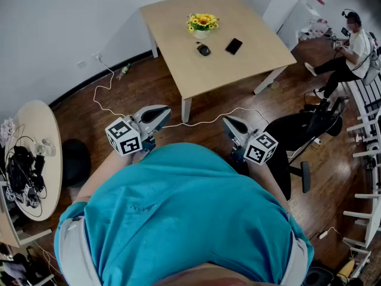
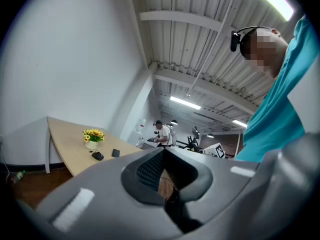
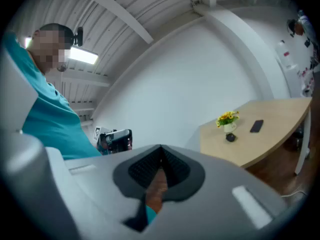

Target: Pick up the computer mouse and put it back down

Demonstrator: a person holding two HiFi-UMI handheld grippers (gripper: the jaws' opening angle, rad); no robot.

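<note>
Lying on the pale counter [image 1: 178,46] toward twelve o'clock in the head view, the black computer mouse [image 1: 203,49] is well apart from both pairs of tongs, with a stretch of wooden floor [image 1: 202,109] between them. A pot of sunflowers [image 1: 202,24] stands just beyond the mouse at its twelve o'clock, and a dark phone [image 1: 234,46] lies near it at three o'clock. Nothing touches the mouse.

The left tongs [image 1: 159,114] are held level in front of the person's teal shirt [image 1: 184,213], at about ten o'clock of the body. Their own view shows the two jaws closed tip to tip with nothing gripped; only floor shows through the hollow behind the tips. The mouse appears small, toward nine o'clock in that view.

The right tongs [image 1: 231,124] are held level at about two o'clock of the body. They too are fully closed and empty. In their view the mouse lies toward three o'clock, far off on the counter.
</note>
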